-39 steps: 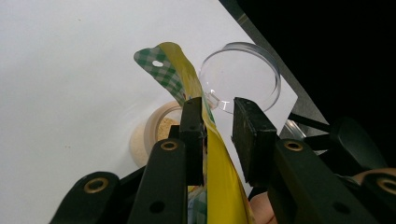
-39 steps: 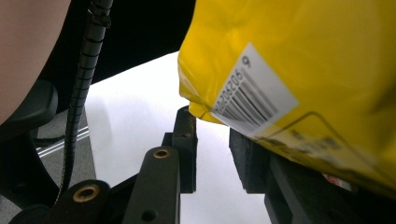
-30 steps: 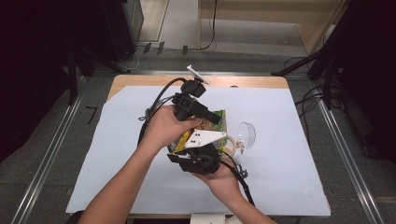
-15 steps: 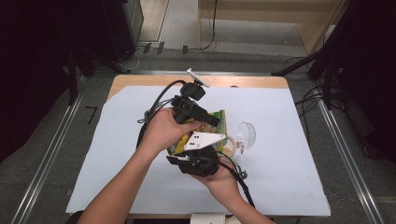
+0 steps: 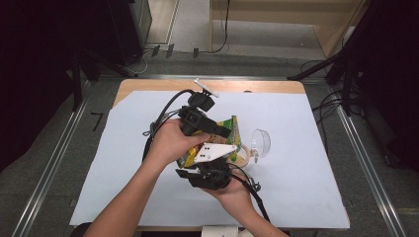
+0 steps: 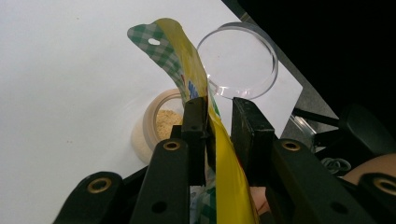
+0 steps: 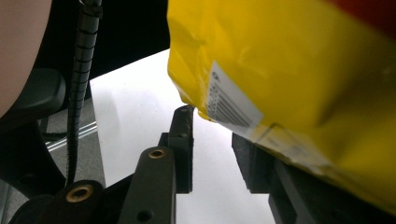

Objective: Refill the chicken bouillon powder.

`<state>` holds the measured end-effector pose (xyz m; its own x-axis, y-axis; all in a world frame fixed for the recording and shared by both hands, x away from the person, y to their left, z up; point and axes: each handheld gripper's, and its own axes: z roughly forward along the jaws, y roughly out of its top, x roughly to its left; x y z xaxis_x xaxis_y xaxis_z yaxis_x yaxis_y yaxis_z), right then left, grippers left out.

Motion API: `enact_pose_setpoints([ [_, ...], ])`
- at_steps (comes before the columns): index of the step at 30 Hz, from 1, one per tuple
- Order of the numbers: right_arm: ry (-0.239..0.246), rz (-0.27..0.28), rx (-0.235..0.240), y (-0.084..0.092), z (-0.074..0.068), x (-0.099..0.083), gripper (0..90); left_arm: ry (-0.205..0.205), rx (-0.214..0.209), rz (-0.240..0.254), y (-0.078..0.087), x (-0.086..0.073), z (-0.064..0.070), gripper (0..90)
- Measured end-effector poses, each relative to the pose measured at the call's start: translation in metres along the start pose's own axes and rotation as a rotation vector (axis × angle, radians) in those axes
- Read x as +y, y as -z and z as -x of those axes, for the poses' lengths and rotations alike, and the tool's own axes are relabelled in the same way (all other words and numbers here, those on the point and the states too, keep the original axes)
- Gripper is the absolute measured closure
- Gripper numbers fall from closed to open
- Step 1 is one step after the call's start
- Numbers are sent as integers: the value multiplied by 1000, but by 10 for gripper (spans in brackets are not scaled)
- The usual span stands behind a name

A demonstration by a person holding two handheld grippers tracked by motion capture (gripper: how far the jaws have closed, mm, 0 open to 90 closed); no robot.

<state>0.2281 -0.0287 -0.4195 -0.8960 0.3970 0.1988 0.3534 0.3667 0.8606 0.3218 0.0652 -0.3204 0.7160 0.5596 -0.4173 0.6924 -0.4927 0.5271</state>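
Note:
A yellow and green snack bag hangs tilted above a small round jar of yellow crumbs. My left gripper comes in from the left and is shut on the bag's upper part. In the left gripper view the bag runs up between the jaws, over the jar. My right gripper sits below, at the bag's bottom end. Its jaws have just been opening. The bag's bottom corner lies over the fingertips, with bare table showing between the pads.
A clear round lid lies on the white sheet just right of the jar. It shows as the lid in the left gripper view too. Black cables trail from the grippers. The wooden table edge runs along the back.

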Motion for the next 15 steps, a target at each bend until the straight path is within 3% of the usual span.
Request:
enact_pose_setpoints([
  [4,13,-7,21,-3,-2,-2,585,-19,0,-13,0,-2,-1,768],
  [15,17,8,48,-4,0,-11,571,-84,12,-18,-1,-8,1,802],
])
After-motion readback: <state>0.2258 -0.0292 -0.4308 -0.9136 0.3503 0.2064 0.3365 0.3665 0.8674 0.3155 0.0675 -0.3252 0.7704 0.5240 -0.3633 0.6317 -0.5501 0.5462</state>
